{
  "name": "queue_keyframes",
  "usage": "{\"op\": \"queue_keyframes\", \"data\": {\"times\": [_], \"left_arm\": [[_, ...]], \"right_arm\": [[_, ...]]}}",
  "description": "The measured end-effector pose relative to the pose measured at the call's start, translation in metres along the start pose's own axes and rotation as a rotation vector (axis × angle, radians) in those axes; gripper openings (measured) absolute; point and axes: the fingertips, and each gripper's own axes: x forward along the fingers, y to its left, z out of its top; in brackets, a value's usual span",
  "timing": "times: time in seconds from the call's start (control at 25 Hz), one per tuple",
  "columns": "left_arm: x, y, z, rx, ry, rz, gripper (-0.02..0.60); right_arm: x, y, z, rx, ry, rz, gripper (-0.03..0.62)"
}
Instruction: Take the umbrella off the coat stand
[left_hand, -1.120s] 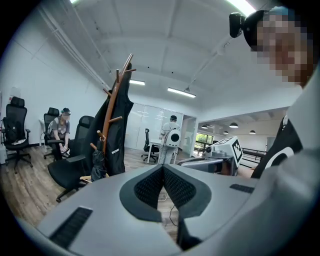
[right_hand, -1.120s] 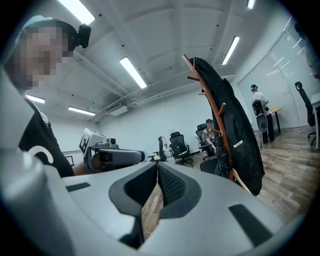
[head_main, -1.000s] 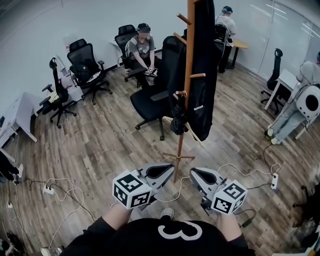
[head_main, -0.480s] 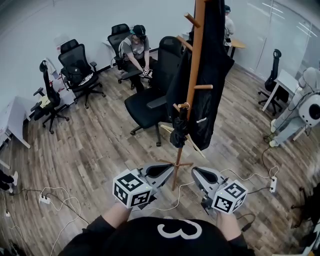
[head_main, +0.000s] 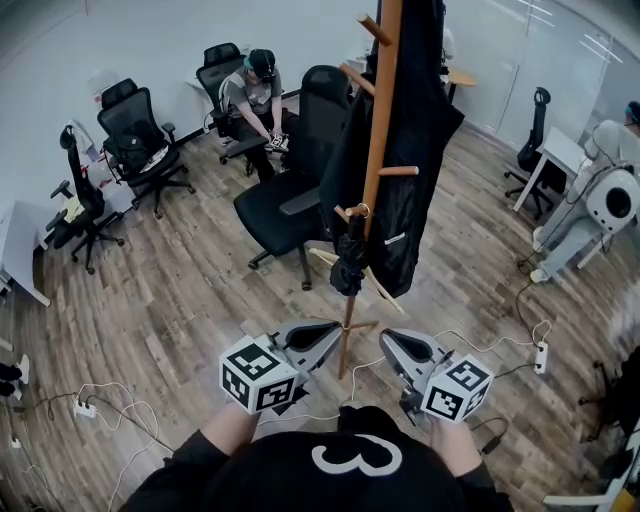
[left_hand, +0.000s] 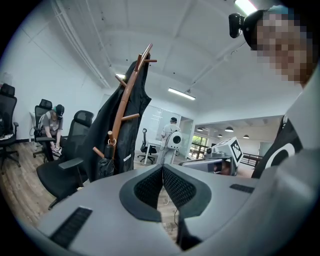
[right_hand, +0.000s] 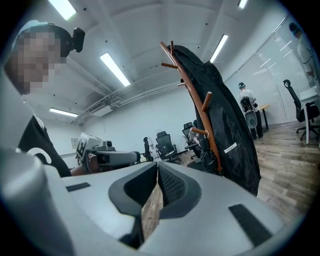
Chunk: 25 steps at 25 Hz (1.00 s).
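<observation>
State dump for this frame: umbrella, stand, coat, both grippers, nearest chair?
umbrella: folded, hanging from a lower peg of the stand
coat stand: upright
black coat: hung on the stand
left gripper: shut, empty
right gripper: shut, empty
nearest office chair: unoccupied
</observation>
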Motion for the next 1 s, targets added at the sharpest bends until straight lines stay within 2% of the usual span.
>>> {"op": "queue_keyframes", "data": {"times": [0.32, 0.84, 1.0], "left_arm": [[0.018, 0.021, 0.006, -0.007, -0.008, 0.035, 0.017], [0.073, 0.084, 0.020, -0.030, 0.022, 0.092, 0.018], [0.092, 0.100, 0.022, 0.004, 0.054, 0.099, 0.020]], "right_arm": [[0.006, -0.023, 0.008, 0.005, -0.003, -0.003, 0.028], [0.045, -0.098, 0.023, 0.051, 0.014, 0.008, 0.028], [0.060, -0.120, 0.026, 0.064, 0.032, 0.011, 0.028]]}}
